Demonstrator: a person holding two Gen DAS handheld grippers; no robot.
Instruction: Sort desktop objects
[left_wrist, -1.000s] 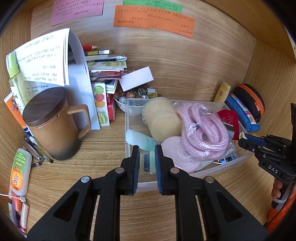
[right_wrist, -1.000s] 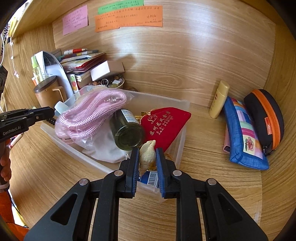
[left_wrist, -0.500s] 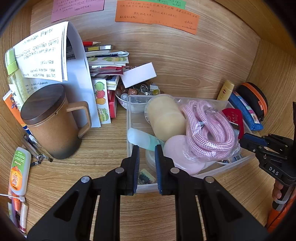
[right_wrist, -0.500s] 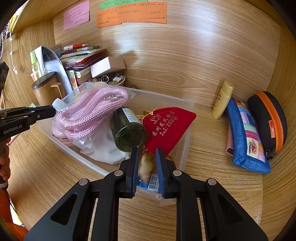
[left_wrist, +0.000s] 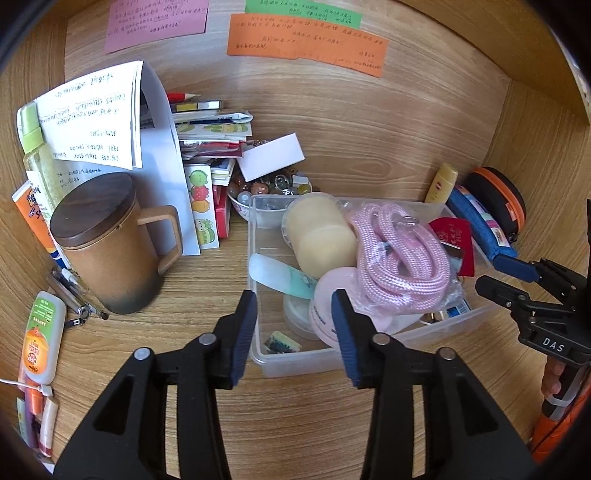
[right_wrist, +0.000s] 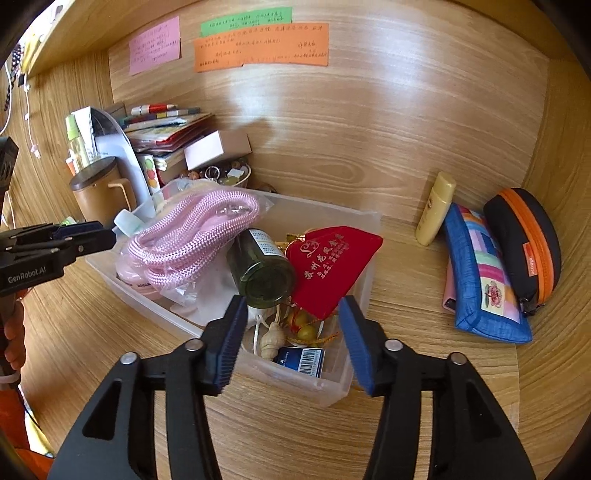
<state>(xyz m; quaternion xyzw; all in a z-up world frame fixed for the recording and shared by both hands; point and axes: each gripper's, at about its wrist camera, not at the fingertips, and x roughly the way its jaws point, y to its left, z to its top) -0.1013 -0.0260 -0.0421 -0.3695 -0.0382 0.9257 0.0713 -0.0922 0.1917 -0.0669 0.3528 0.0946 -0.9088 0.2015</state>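
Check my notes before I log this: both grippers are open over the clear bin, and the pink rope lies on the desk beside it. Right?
Not quite. The pink rope lies inside the clear bin, on top of its contents, as the right wrist view shows. Both the left gripper and right gripper are open.

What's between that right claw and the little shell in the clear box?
Only the box's near clear wall. The right gripper is open, outside that wall, with the shell just behind it. The green bottle and red pouch lie just beyond the shell, crowding it from above.
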